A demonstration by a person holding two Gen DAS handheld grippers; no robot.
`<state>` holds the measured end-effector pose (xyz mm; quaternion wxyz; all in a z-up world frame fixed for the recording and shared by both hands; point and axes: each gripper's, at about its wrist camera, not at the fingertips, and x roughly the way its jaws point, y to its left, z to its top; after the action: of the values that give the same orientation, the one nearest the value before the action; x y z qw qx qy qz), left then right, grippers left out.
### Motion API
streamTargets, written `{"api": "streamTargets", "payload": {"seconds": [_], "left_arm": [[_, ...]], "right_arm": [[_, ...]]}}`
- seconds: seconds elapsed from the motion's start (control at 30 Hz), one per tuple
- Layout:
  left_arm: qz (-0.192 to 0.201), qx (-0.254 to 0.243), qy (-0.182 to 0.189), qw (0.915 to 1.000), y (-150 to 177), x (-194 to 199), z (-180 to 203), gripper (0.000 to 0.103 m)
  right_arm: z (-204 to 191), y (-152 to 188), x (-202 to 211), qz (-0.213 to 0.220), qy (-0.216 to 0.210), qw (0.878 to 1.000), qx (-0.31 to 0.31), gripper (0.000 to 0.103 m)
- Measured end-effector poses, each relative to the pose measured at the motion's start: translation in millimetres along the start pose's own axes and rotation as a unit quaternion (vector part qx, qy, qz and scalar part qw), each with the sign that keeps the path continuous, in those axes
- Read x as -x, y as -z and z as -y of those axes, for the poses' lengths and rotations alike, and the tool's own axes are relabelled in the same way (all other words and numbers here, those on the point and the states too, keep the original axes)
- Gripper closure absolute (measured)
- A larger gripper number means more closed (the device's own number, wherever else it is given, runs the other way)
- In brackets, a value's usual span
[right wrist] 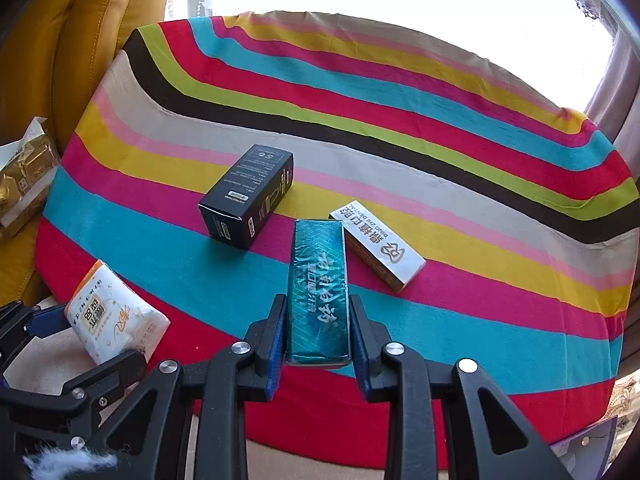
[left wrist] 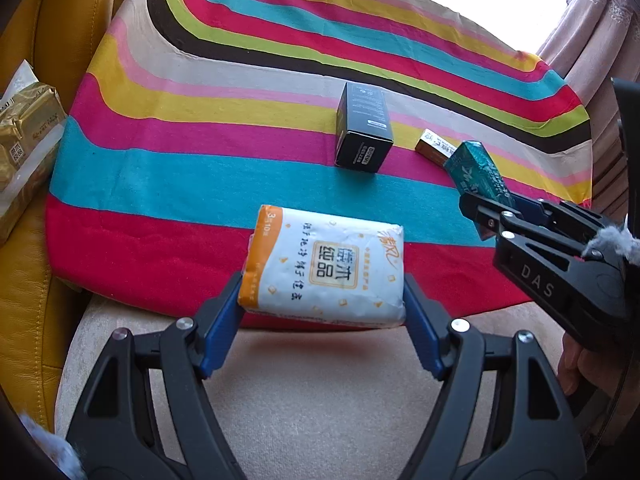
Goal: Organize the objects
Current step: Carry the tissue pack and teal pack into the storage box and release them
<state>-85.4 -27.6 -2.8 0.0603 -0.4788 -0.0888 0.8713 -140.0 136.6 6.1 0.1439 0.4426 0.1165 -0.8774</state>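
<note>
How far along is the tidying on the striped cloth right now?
Nothing looks sorted yet. In hand: the left hand-held gripper is shut on the white tissue pack, and the right hand-held gripper is shut on the teal box. Left: the black box and the white and orange box lie loose on the striped cloth, apart from each other.

Striped cloth bearing black box
</note>
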Motion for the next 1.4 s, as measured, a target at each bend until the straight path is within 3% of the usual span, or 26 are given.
{"api": "streamTargets", "payload": {"seconds": [0.8, 1.17, 1.4], "left_arm": [[-0.003, -0.097, 0.029, 0.9948, 26, 7, 113, 0.026], [-0.003, -0.147, 0.06, 0.9873, 35, 4, 170, 0.026], [-0.003, -0.186, 0.093, 0.9781, 43, 6, 211, 0.026]], "right_arm": [[91, 80, 65, 0.002, 0.04, 0.993, -0.107, 0.073], [150, 119, 86, -0.005, 0.069, 0.985, -0.159, 0.073], [180, 141, 94, -0.012, 0.088, 0.978, -0.187, 0.073]]}}
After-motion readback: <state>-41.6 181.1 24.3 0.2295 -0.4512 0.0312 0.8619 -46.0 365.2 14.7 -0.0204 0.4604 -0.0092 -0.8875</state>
